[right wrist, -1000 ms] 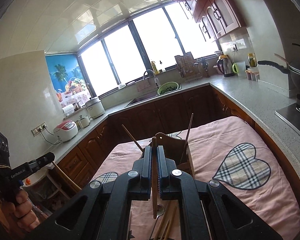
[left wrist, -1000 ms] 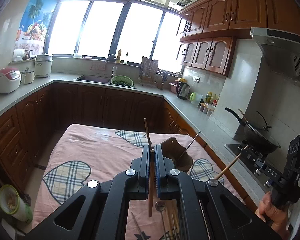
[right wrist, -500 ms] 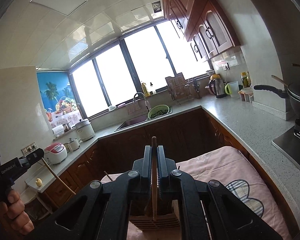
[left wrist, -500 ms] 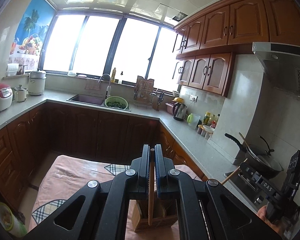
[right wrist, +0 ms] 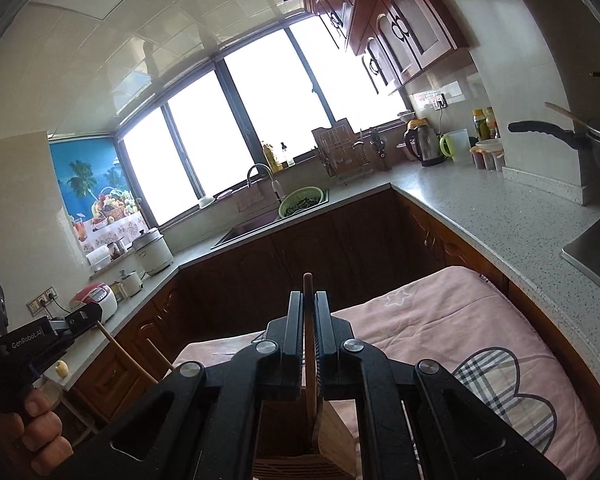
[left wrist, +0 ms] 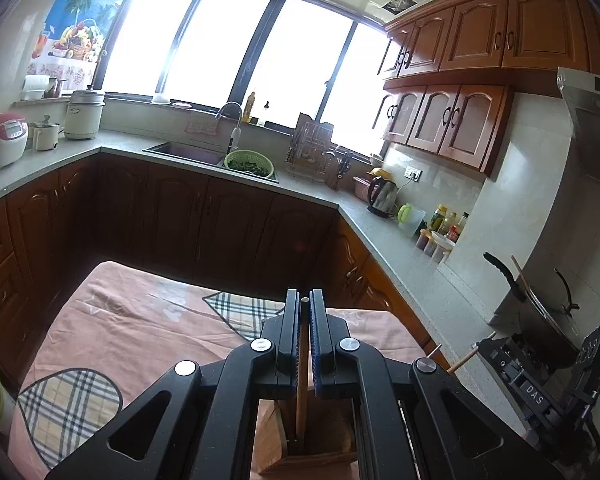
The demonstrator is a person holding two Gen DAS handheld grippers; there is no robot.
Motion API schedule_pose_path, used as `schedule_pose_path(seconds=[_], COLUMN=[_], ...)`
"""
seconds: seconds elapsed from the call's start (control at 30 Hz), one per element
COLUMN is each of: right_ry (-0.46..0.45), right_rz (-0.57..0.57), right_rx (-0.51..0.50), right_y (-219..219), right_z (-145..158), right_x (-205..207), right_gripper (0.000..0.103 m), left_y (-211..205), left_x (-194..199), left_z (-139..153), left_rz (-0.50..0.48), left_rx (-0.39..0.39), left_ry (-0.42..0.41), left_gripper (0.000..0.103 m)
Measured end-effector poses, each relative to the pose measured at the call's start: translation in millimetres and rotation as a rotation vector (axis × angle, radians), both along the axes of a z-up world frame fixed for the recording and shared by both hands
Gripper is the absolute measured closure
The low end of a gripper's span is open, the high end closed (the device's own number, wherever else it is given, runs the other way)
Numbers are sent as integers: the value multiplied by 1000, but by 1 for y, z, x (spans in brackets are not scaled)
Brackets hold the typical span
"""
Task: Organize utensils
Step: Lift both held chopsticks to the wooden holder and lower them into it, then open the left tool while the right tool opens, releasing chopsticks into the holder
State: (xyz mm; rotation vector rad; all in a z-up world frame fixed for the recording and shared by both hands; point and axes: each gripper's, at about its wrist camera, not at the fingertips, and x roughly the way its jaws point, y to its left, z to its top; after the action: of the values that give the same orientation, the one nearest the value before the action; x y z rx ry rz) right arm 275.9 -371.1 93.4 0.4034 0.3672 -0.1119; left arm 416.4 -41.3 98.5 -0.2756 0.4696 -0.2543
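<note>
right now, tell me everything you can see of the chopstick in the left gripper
The chopstick is a slim, round, light-brown stick that looks like wood or bamboo. It stands nearly upright, clamped between the closed fingers of the left gripper, with its blunt top end poking just above the fingertips. Its lower part drops into the open wooden holder that sits on the pink cloth. The very bottom tip is lost in the holder's dark interior, so whether it touches the floor is unclear.
</note>
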Motion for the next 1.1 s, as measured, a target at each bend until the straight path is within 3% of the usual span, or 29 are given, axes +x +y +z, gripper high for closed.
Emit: schedule_pose_path(seconds=[0.3, 0.43, 0.73, 0.83, 0.93, 1.0, 1.07, 1.1], right_ry=[68, 67, 80, 84, 85, 80, 60, 47], right_rz=[28, 30, 28, 31, 34, 31, 22, 15], right_rx=[36, 31, 29, 29, 34, 39, 46, 46], right_y=[0, -1, -3, -3, -3, -4, -5, -6], right_z=[-33, -32, -32, -33, -32, -32, -31, -30], right_x=[16, 16, 19, 20, 20, 18, 12, 9], right_gripper=[98, 98, 97, 93, 91, 74, 32, 27], left_y=[-10, -16, -12, -6, 0, 4, 8, 11], left_x=[21, 12, 13, 9, 4, -2, -12, -16], left_z=[-36, -36, -40, -39, -37, -36, -35, -36], left_rz=[20, 27, 7, 6, 21, 48, 58, 57], left_rx=[15, 45, 51, 46, 38, 34, 19, 18], left_ry=[61, 32, 52, 58, 47, 47, 34, 37], left_gripper=[99, 99, 98, 87, 63, 32, 22, 17])
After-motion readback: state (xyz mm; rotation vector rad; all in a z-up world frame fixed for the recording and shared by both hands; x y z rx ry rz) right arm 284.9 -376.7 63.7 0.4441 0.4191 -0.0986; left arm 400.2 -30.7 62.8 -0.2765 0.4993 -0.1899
